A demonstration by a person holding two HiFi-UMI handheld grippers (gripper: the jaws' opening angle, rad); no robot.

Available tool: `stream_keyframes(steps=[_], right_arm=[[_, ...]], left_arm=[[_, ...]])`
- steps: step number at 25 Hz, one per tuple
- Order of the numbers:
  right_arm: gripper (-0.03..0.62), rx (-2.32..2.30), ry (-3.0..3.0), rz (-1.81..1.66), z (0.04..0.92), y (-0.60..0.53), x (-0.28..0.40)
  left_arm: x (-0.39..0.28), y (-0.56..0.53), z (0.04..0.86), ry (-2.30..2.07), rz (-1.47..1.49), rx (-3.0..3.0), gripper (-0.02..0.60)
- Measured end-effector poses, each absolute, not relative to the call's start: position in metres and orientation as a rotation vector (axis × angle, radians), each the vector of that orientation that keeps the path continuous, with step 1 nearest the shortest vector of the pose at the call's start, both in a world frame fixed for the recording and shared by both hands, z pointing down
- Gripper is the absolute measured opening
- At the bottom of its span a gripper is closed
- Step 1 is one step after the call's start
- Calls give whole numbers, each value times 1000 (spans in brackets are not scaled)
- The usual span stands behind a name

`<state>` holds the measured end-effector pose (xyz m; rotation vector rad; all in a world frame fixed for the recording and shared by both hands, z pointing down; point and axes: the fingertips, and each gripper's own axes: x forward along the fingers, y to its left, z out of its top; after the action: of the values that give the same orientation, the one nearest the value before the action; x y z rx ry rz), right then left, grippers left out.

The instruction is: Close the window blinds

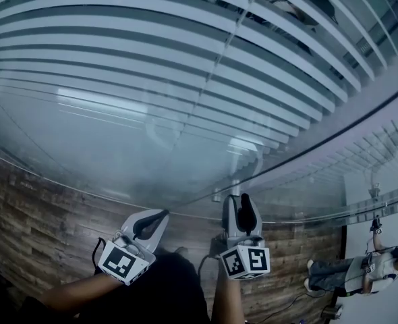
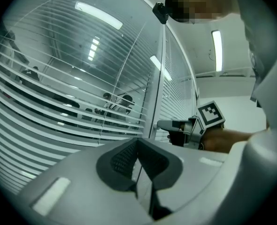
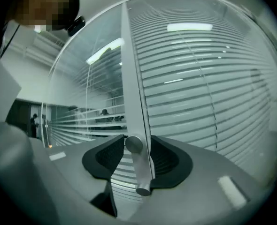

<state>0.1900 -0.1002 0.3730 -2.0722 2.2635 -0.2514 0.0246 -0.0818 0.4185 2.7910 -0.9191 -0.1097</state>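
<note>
Right pads [image 3: 106, 157] standing apart, one either side of the knob [image 3: 134, 144] on the post [image 3: 131, 69], not clamping it; right gripper [image 1: 243, 208] pointing level at the glass [image 1: 118, 147], right forearm [image 1: 227, 301] reaching straight out; left gripper [image 2: 138, 146] jaws lying together, empty, hovering near the right, left forearm [image 1: 77, 292] angling inward; blinds [image 1: 185, 66] hanging behind the glass, slats tilted apart, figures showing through the gaps.

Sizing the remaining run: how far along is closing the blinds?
Done: nothing yet. The slats lie open and people show through the gaps. In hand: the right gripper stands open around the metal knob, not clamped. To do: probably grip and turn it until the slats shut.
</note>
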Motion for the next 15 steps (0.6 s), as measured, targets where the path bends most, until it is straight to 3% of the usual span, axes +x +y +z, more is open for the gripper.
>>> stream_keyframes(steps=[15], right_arm=[[130,-2070,2127,-342,373,-105,191]], left_arm=[[24,-80,426,-903,-114,2750,0]])
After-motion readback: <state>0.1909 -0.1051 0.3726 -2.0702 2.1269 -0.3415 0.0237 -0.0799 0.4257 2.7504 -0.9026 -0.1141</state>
